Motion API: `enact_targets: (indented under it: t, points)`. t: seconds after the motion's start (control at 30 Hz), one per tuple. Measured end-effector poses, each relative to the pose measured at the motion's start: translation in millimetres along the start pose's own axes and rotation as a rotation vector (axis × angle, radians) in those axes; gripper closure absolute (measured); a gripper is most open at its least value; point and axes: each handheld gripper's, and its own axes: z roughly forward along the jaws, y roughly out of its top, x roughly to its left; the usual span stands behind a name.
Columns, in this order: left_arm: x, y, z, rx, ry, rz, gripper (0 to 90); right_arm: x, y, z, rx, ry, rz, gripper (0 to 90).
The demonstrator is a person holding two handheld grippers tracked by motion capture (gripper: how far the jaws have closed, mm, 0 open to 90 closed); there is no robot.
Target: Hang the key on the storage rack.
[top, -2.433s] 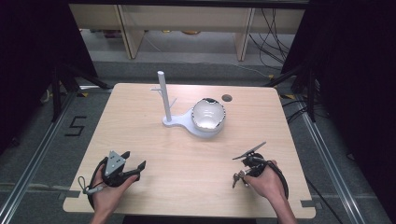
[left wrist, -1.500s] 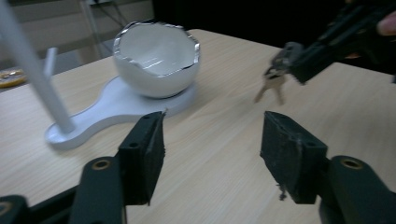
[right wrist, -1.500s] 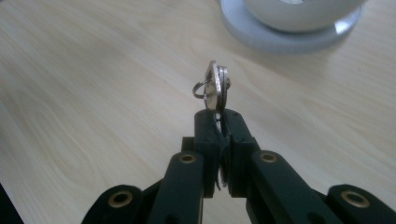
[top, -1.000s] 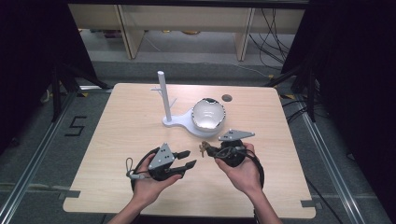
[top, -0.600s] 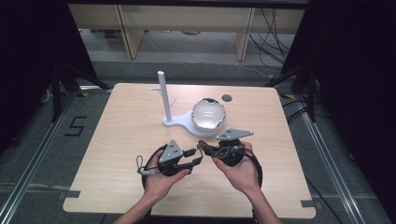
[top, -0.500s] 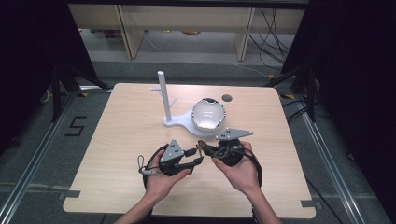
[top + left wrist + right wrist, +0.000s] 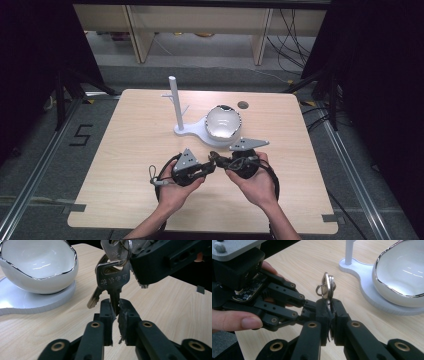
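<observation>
Bunch of keys (image 7: pixel 112 277), above the counter (image 7: pixel 125 150) toward its near edge: right gripper (image 7: pixel 329 315) fingers clamped on them, left gripper (image 7: pixel 115 312) fingers closed on one key's blade (white bowl (image 7: pixel 223 121) behind).

Two hands hold the left gripper (image 7: pixel 212 162) and right gripper (image 7: pixel 216 159) tip to tip near the table's (image 7: pixel 130 145) front edge, before the bowl (image 7: pixel 223 121).

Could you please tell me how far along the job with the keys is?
Done: the keys are off the table, clamped in the right gripper. In hand: the left gripper pinches one key's blade, seemingly a hand-over. Left: the bowl is empty and the post bare, so the keys are not yet put anywhere.
</observation>
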Motion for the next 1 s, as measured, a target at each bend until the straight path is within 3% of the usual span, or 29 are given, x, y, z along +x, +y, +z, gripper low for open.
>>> enact_targets:
  t: [0.13,0.33,0.37,0.47,0.53,0.67,0.73,0.8,0.83,0.9,1.0]
  points:
    - [1.7,0.8,-1.7,-0.010,-0.006,0.012,83.6,-1.6,1.0,-0.6,-0.007,-0.009,-0.043,86.3]
    - [0.1,2.4,-8.2,-0.022,0.024,0.038,84.3,-1.7,0.6,-0.8,-0.003,-0.007,-0.005,86.2]
    - [0.2,2.7,-10.6,-0.026,0.036,0.037,84.8,-1.9,0.1,0.7,-0.016,0.014,0.006,86.1]
    - [1.8,2.3,-13.3,-0.041,0.041,0.026,89.3,-4.1,0.5,0.9,-0.016,0.013,-0.017,86.0]
    - [3.7,3.8,-16.9,-0.036,0.050,0.039,89.4,-3.5,-1.3,-0.3,-0.007,0.007,0.029,86.0]
    - [4.0,4.4,-20.0,-0.023,0.067,0.046,89.5,-4.6,-2.6,1.9,-0.013,0.008,0.010,86.2]
    - [5.3,5.8,-22.2,-0.013,0.075,0.050,89.5,-2.1,-2.8,2.7,0.003,0.019,0.041,86.2]
    - [7.4,7.9,-24.7,-0.010,0.080,0.050,89.6,-3.0,-3.9,4.3,0.002,0.016,0.031,85.9]
    - [8.7,9.2,-26.1,-0.016,0.085,0.050,89.6,-4.8,-4.1,4.8,0.002,0.024,0.000,84.9]
    - [10.7,13.1,-30.4,-0.003,0.110,0.069,89.6,-4.2,-6.6,5.4,0.032,0.015,0.015,78.7]
    - [14.4,16.9,-34.7,0.006,0.128,0.090,89.6,-7.1,-12.6,6.4,0.038,0.012,0.028,76.5]
